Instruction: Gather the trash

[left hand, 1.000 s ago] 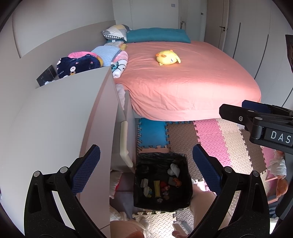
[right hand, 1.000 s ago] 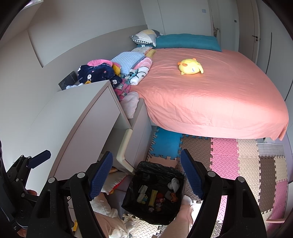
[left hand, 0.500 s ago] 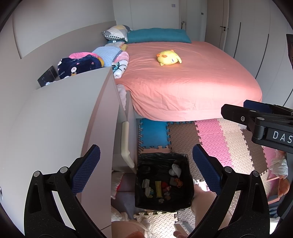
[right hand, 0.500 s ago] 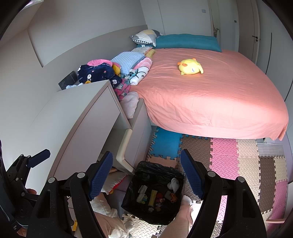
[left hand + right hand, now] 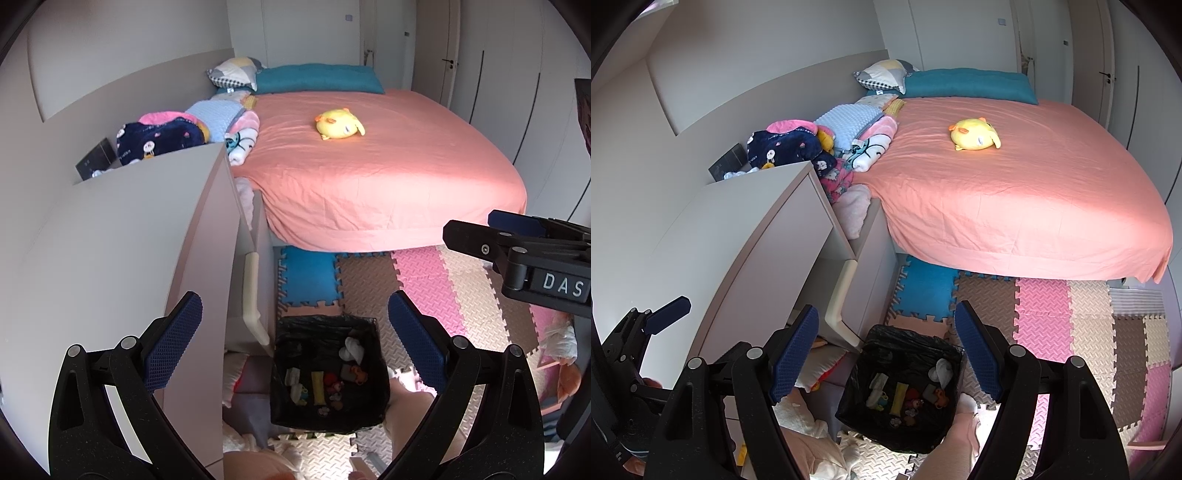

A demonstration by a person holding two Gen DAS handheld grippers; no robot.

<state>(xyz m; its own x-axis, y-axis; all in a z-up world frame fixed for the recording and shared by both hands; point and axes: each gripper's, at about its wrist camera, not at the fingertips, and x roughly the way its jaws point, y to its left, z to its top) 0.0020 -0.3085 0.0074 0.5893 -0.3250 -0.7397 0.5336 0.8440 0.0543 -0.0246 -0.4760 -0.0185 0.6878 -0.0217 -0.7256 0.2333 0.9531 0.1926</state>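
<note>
Step in hand: judged to be a survey pass, locating the next piece of trash to pick up; no item is between the fingers of either tool.
Left gripper (image 5: 291,339): released, jaws spread wide, nothing held; blue pads (image 5: 173,341) face each other across the bin opening.
Right gripper (image 5: 886,350): released, jaws spread wide, nothing held.
Trash bin (image 5: 328,373): square, lined with a black bag, standing on the foam floor mat (image 5: 436,291) just beside the white cabinet (image 5: 122,258) and near the foot of the bed (image 5: 369,177).
Bin contents: a crumpled white tissue (image 5: 351,349), a yellow wrapper (image 5: 317,387) and several small coloured scraps lie at the bottom; the bin is far from full.
Procedure: scan the mat and the gap beside the cabinet for loose litter before lowering a tool. Approach each piece from above with jaws apart. Close only when both pads bracket the piece.
Release rule: carry the piece directly over the bag opening, then open the jaws; thin paper may cling to the textured pads.
Caution: the yellow plush toy (image 5: 340,125) and the folded blankets (image 5: 184,134) on the bed are judged not to be trash.
Pose, left: held high, angled down and forward, bin framed between the fingers.
Pose, right: held high to the right of the left tool, angled down likewise; each tool appears at the edge of the other's view.
</note>
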